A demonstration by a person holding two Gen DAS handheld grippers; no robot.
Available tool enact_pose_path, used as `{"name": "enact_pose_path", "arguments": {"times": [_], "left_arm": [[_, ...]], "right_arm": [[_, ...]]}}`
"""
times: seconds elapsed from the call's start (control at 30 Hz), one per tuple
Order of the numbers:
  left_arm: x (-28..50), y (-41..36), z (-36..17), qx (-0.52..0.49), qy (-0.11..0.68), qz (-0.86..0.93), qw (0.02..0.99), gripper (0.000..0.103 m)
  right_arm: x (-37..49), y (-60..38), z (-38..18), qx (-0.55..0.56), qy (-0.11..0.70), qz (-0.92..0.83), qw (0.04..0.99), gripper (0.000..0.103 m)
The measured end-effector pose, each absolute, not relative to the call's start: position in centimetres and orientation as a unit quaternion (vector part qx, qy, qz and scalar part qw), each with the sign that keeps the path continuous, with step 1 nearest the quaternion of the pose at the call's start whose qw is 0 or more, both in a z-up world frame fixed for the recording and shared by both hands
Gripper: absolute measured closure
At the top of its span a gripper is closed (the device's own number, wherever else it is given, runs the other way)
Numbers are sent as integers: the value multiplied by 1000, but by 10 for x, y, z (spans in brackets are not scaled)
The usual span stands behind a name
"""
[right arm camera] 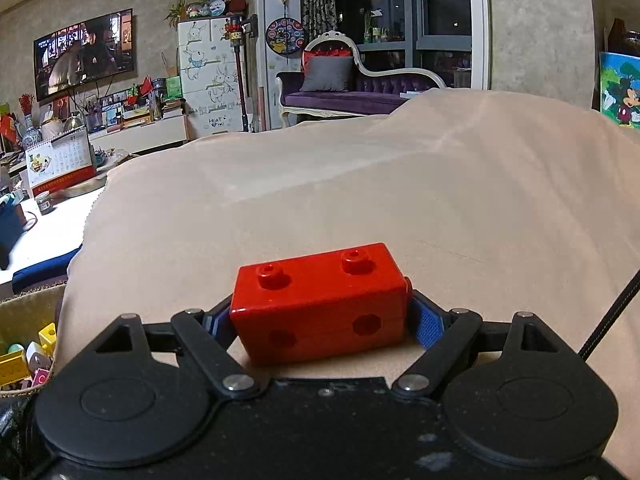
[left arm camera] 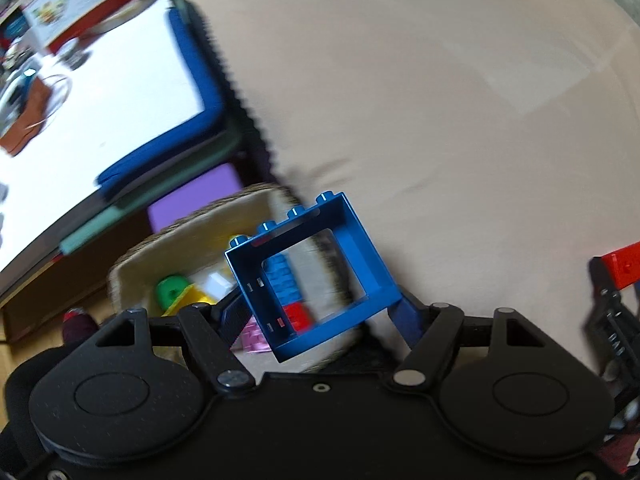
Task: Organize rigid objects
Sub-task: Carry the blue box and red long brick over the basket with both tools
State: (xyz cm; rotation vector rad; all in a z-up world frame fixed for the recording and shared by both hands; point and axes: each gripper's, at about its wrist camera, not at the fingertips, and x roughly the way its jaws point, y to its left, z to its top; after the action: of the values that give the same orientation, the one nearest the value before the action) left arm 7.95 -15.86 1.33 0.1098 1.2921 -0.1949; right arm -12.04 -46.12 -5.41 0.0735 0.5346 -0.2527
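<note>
My left gripper is shut on a blue window-frame brick and holds it tilted above the right edge of a woven basket. The basket holds several toy bricks, among them a green one, a yellow one, a red one and a pink one. My right gripper is shut on a red two-stud brick just above a beige cloth. That red brick also shows at the right edge of the left wrist view. The basket's corner shows in the right wrist view.
The beige cloth covers a big raised surface to the right of the basket. A white table with a blue pad lies left of it, with a calendar and a jar on it. A purple box stands behind the basket.
</note>
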Motion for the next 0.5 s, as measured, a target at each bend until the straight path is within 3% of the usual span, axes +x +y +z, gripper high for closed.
{"name": "enact_pose_path", "arguments": {"times": [0.5], "left_arm": [[70,-61,8,-22,571,-79,817,34]], "right_arm": [[-102,-442,-50,-29,310,-173,934,24]]}}
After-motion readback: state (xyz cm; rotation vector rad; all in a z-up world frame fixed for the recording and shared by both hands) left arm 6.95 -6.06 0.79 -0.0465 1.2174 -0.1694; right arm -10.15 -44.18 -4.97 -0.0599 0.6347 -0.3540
